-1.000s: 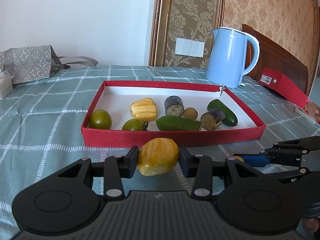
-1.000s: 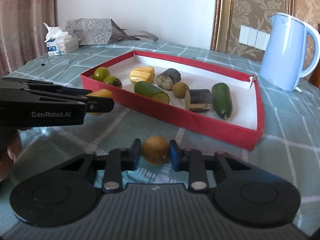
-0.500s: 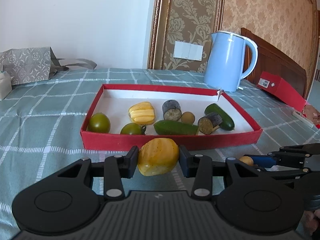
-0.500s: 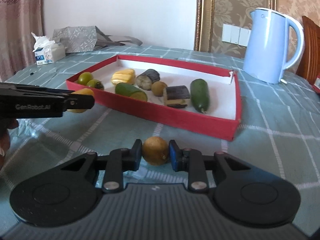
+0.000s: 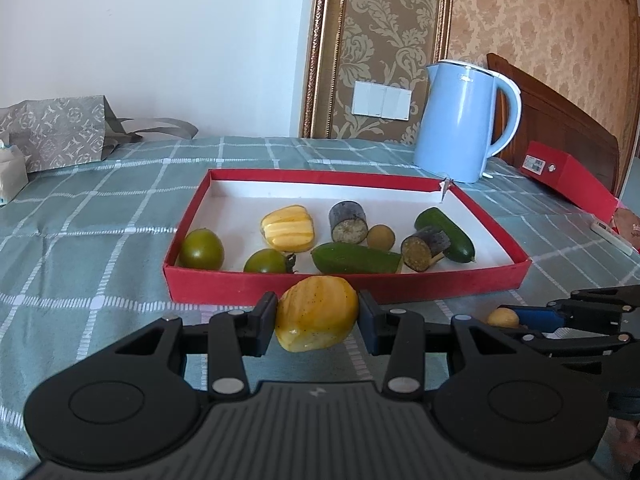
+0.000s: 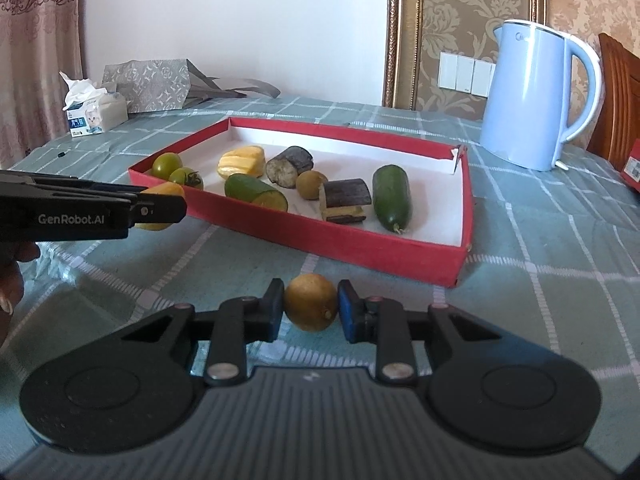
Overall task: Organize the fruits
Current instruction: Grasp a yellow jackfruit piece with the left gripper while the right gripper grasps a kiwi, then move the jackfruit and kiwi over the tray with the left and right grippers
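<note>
Fruits: ten pieces counted. One yellow ribbed fruit [image 5: 316, 313] is pinched between the left gripper [image 5: 318, 316] jaws, partly closed around it. One small round brown fruit [image 6: 311, 301] is clamped in the right gripper [image 6: 310, 308] jaws, near fully closed. Ahead of both jaws, the red tray [image 5: 348, 282] holds eight: two green tomatoes, one yellow piece, two eggplant chunks, two cucumbers, one brown fruit. One blue kettle [image 5: 464, 120] stands beyond on the desk.
</note>
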